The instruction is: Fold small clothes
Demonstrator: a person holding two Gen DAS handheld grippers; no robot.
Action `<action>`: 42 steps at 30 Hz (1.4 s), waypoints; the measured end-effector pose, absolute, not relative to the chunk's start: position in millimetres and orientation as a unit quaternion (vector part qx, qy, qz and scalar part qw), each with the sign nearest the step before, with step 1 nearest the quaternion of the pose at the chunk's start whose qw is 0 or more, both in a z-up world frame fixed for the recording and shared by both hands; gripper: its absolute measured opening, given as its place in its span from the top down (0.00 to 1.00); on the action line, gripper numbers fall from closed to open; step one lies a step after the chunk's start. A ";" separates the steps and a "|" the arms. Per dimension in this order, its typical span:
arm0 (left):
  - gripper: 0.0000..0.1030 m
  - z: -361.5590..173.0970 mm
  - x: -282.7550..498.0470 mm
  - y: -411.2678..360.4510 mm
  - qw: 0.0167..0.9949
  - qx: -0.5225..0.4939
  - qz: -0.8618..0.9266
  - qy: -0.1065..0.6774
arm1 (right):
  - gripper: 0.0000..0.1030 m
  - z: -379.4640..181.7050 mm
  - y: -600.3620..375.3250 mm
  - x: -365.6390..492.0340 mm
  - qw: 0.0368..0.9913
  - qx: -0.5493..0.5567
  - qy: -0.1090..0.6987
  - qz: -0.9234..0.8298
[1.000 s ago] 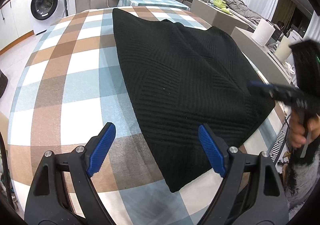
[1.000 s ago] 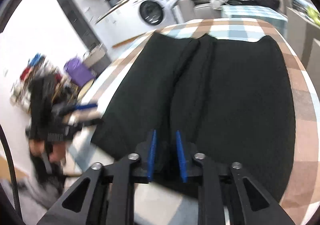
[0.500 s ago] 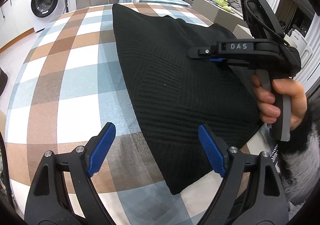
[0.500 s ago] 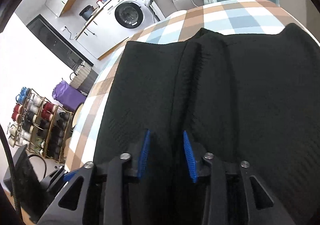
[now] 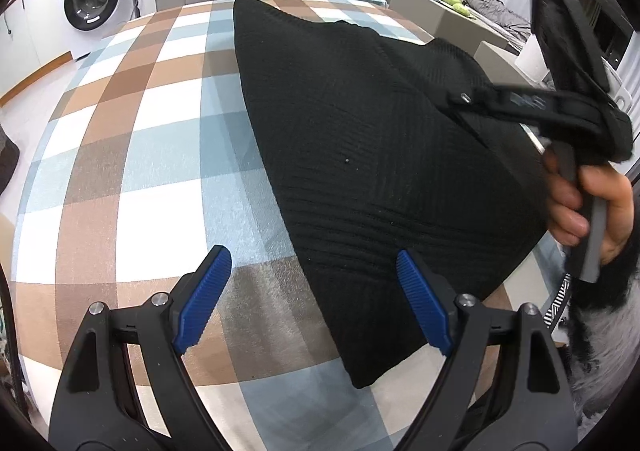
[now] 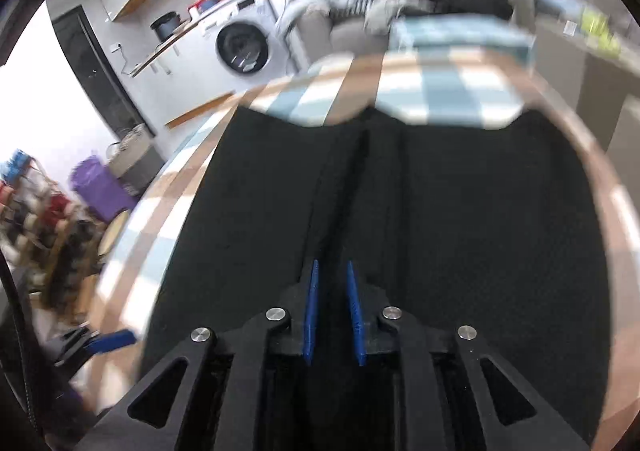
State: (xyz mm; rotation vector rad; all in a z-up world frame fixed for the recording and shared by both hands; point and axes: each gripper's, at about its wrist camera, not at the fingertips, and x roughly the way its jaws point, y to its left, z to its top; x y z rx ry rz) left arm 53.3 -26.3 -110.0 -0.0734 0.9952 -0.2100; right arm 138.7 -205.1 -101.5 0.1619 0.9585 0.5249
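From the left wrist, we saw the black knit garment (image 5: 360,139) lying flat on the checked counter (image 5: 140,171), its long axis running away from us toward the far edge. Its near corner pointed back at us. The left gripper (image 5: 310,257) hung over that corner with its fingers spread wide and nothing between them. One finger was over bare counter and the other over the cloth, so the garment's left edge ran up between them. Off to the right, a hand (image 5: 580,207) held the right gripper (image 5: 452,99), its tip buried in a raised peak of the knit on the garment's right half. By our reading, the left side was nearer the free corner, and that corner lay just ahead of and below its fingers.

From the right wrist, blurred as it was, we looked straight along the garment (image 6: 480,231), which filled the counter (image 6: 432,91) ahead. The right gripper (image 6: 332,265) had its fingers drawn close together, with a dark ridge of cloth running forward from between them. They had just eased apart a little, yet the knit was between the pads and looked pinched there. That ridge ran along the long axis, so we judged that any fold would go across it, toward the left edge. We couldn't make out the garment's far hem clearly.
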 end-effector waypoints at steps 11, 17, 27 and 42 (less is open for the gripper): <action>0.19 -107.3 52.1 -20.8 0.874 -0.042 -0.096 0.475 | 0.76 -108.5 -220.0 52.6 0.824 0.031 0.456 0.334; 0.19 -97.9 47.8 -19.8 0.880 -0.045 -0.099 0.462 | 0.94 -86.4 -229.8 45.5 0.829 0.074 0.429 0.351; 0.19 -98.1 45.6 -31.4 0.877 -0.036 -0.114 0.465 | 0.93 -119.1 -231.6 48.7 0.814 0.048 0.486 0.313; 0.19 -113.3 43.3 -56.3 0.860 -0.010 -0.154 0.486 | 0.61 -101.1 -255.0 48.9 0.839 0.067 0.434 0.322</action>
